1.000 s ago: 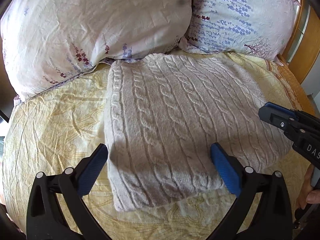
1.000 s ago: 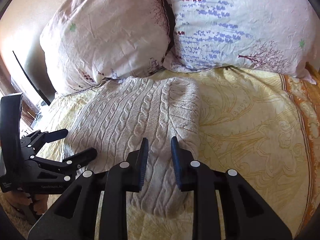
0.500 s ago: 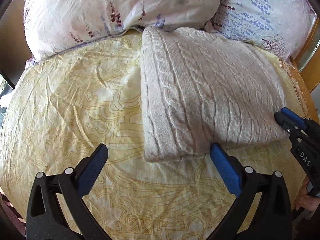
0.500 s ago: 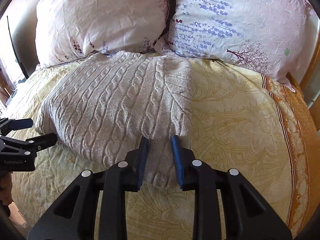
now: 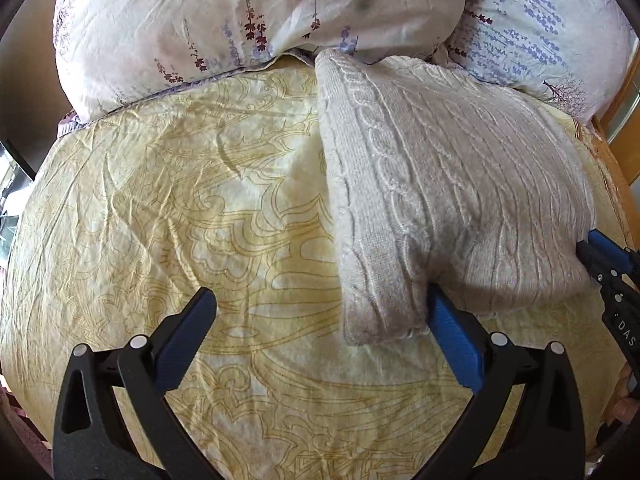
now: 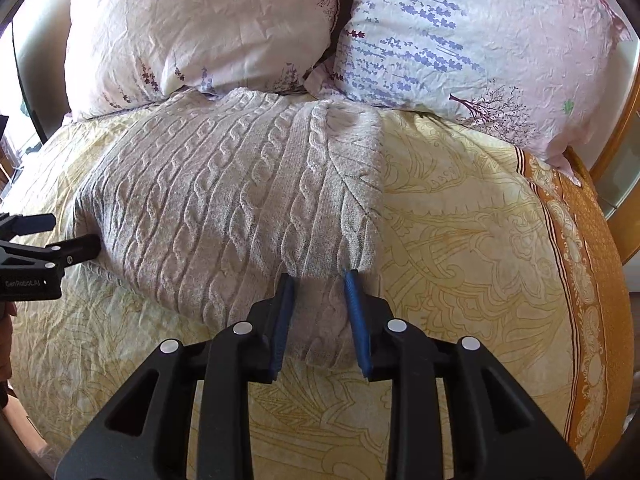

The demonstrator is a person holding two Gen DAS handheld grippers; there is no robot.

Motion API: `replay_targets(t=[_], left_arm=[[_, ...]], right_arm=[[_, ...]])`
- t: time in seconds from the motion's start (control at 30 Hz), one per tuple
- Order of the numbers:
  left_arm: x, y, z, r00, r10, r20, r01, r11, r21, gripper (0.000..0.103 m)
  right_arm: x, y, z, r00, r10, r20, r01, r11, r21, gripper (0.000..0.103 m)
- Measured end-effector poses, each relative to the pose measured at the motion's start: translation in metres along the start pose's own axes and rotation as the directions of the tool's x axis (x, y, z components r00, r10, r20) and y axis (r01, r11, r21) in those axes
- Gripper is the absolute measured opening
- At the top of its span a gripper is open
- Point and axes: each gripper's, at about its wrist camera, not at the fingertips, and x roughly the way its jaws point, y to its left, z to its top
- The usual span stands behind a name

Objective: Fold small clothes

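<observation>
Right wrist view shows the sweater (image 6: 224,208), a pale cable-knit, lying folded on the bed (image 6: 472,248) just in front of the two pillows (image 6: 460,36), its far edge touching them. The right tongs (image 6: 318,312) straddle the sweater's near right corner: the knit sits between the blue pads, and the jaws have just been easing apart, so whether the pads press it or merely flank it is hard to say; the cloth does not look pinched thin. In the left wrist view the left tongs (image 5: 324,340) are spread wide, one pad over bare bed beside the sweater's left edge, the other touching the near left corner (image 5: 380,312) without gripping it.

By its look, the sweater should handle as a soft, thick, fairly heavy bundle for its size. It has no stiffness: lifted by one corner it would sag and the layers would slide open. The raised cable ribs give the pads good purchase, so slipping is less of a worry than snagging or stretching the loose knit.

The best hold seems to be the doubled near edge, one tongs at each corner, biting through all layers at once and deep enough to catch the ribbed hem rather than a single loop of yarn. A lift with both sides level and slow should keep the fold together; a pull on the top layer alone would likely undo it.
</observation>
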Motion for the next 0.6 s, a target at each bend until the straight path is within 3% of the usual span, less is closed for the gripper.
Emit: replay_targets(t=[0.23,0.33,0.37,0.43,0.53,0.6], left_arm=[[-0.003,0.008,-0.004,1.0,-0.024,-0.015,0.024,0.999,-0.03,0.101],[-0.018,0.001,-0.007,0.999,0.005,0.031,-0.005,1.0,-0.002,0.101],[-0.024,-0.002,-0.01,0.998,0.017,0.054,-0.017,1.0,0.007,0.101],[-0.032,-0.006,-0.014,0.995,0.037,0.089,-0.038,0.999,0.014,0.101],[-0.038,-0.006,-0.019,0.994,0.03,0.102,-0.029,1.0,-0.01,0.101],[-0.039,-0.005,-0.02,0.995,0.015,0.104,-0.012,1.0,-0.028,0.101]], right_arm=[[-0.005,-0.001,-0.002,1.0,-0.017,-0.014,0.017,1.0,-0.009,0.031],[-0.019,-0.013,-0.002,1.0,0.021,0.005,-0.021,0.997,0.079,0.033],[-0.026,-0.018,-0.004,0.999,0.018,0.029,-0.021,0.993,0.113,0.039],[-0.038,-0.027,-0.01,0.998,-0.011,0.068,0.0,0.986,0.164,0.075],[-0.043,-0.038,-0.019,0.997,-0.022,0.07,0.007,0.977,0.215,0.08],[-0.04,-0.043,-0.025,0.999,-0.035,0.037,0.025,0.969,0.247,0.091]])
